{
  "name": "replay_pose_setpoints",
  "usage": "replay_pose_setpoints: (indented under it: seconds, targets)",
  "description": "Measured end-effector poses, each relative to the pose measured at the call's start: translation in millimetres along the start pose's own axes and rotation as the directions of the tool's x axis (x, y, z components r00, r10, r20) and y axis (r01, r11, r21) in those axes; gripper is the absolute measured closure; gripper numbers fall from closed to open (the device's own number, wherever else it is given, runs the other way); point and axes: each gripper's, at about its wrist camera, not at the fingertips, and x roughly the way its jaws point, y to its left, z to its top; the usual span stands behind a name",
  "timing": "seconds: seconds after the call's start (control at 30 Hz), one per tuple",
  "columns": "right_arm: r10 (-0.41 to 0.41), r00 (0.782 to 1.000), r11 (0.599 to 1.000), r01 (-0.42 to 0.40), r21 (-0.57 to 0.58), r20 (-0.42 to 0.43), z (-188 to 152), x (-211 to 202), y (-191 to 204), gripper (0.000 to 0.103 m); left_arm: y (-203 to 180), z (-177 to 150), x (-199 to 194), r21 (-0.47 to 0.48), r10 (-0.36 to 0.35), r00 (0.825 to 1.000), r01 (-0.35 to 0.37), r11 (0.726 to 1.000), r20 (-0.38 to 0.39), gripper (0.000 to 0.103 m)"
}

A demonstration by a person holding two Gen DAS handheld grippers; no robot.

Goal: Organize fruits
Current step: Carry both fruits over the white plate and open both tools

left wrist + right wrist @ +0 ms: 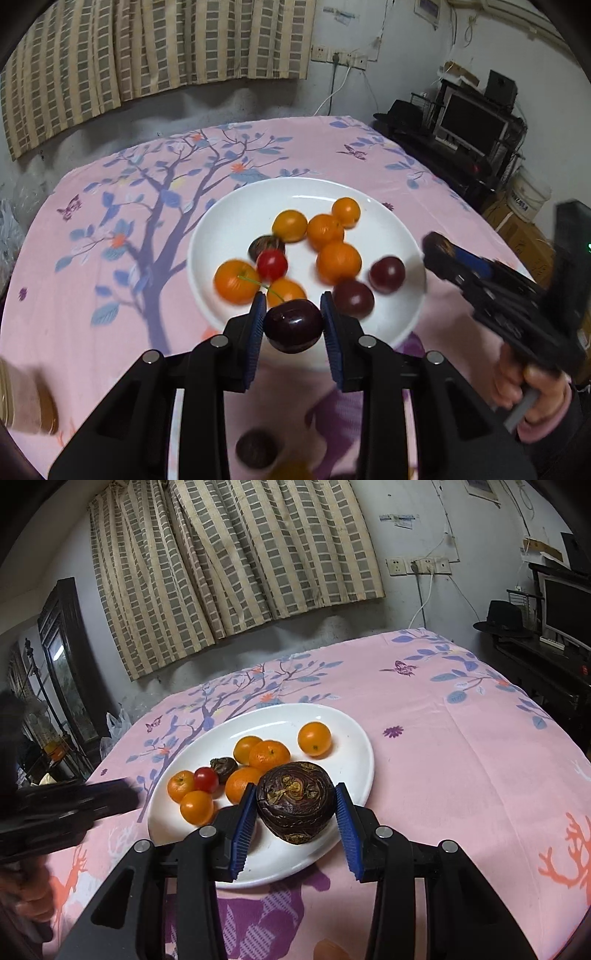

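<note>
A pink floral cloth (pixel 443 746) is spread over the bench, with a white plate (pixel 351 731) set on it. Oranges (pixel 314 739) and a small red fruit (pixel 206 779) are piled there. A wrinkled purple fruit (pixel 294 802) is clamped in the right gripper (pixel 295 821) fingers over the plate's near side; a dark plum (pixel 293 326) is pinched by the left gripper (pixel 293 334) above the near rim.

The left claw (pixel 293 314) grips a dark plum (pixel 293 325) over the white plate's (pixel 258 201) near rim.
</note>
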Motion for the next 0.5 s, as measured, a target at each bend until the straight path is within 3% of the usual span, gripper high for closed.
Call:
replay_pose_setpoints:
  seconds: [0.13,0.17,0.23,0.33,0.43,0.5]
  targets:
    - [0.0,1.0,1.0,0.0,-0.014,0.009,3,4,-6,0.059,-7,19,31,-0.01,0.041,0.999,-0.041,0.999,-0.007,0.073]
    - [0.007,1.0,1.0,-0.007,-0.015,0.003,5,7,-7,0.059,-7,20,33,-0.013,0.06,0.998,-0.06,0.998,-0.003,0.067]
    - [0.002,1.0,1.0,-0.002,-0.015,0.002,7,8,-9,0.053,-6,20,28,-0.031,0.125,0.992,-0.124,0.992,0.011,0.016]
    - [0.042,0.999,0.999,-0.042,0.009,0.018,13,-5,-5,0.045,-6,12,3,-0.037,0.171,0.981,-0.168,0.985,0.095,0.008]
    - [0.068,0.998,0.997,-0.067,-0.025,0.018,15,-23,13,0.043,1,-5,-27,-0.039,0.203,0.973,-0.2,0.979,0.106,0.006]
    - [0.093,0.995,0.994,-0.095,-0.059,-0.03,8,-30,32,0.043,11,-23,-45,-0.075,0.217,0.97,-0.21,0.975,0.109,0.005]
